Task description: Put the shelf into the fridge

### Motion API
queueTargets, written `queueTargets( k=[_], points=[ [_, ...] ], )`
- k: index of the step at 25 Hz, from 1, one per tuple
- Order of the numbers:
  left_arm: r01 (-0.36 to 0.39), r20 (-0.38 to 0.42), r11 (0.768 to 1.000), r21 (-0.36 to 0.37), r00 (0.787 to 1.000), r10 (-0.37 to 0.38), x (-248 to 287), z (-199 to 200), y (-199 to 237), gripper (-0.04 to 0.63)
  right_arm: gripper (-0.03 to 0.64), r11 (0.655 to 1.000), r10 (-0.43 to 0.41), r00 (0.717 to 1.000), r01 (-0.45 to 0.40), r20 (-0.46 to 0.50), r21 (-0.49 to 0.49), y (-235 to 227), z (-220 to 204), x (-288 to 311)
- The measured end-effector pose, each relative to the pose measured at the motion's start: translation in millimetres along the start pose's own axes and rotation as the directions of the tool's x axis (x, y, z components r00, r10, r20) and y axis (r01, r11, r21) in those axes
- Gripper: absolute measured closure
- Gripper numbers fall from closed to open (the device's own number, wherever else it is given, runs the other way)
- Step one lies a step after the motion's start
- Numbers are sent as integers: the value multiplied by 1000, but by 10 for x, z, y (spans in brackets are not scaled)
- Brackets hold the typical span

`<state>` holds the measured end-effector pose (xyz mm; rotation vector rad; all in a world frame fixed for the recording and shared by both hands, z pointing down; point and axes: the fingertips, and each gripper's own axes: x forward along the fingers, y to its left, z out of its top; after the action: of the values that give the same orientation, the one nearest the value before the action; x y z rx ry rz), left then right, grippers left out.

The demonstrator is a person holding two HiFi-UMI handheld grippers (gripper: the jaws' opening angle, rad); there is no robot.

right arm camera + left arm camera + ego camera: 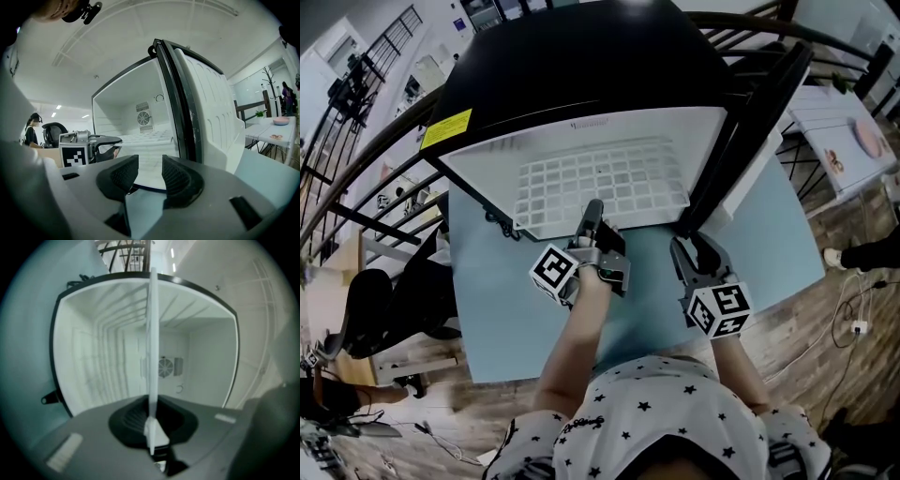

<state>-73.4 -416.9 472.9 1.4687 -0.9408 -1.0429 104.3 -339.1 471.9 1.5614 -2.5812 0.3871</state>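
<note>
Left gripper (592,217): jaws pinch the front edge of the shelf (605,183). Risk: one pinch point gives little hold against twisting, so the shelf could skew and jam on a side wall of the fridge (581,75). Shelf is a white grid, lying flat, mostly inside the open fridge. Right gripper (694,258): jaws spread, empty, beside the door (750,122).

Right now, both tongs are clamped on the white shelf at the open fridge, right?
Not both. The left tongs are clamped on the white shelf at the open fridge; the right tongs stand open and empty, as the right gripper view shows.
</note>
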Motion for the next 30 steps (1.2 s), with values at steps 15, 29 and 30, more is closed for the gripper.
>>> queueTargets(
  k=[15, 29, 30],
  points=[
    [-26, 19, 999, 31, 999, 26, 261, 101, 3, 558, 468, 1000, 24, 1000, -24, 3, -4, 103, -14, -85],
    [-54, 23, 998, 7, 998, 54, 32, 82, -28, 540, 472, 997, 72, 997, -72, 0, -15, 301, -44, -79],
    [-53, 26, 999, 4, 998, 53, -4, 73, -31, 540, 474, 997, 75, 997, -75, -1, -15, 315, -45, -84]
  ],
)
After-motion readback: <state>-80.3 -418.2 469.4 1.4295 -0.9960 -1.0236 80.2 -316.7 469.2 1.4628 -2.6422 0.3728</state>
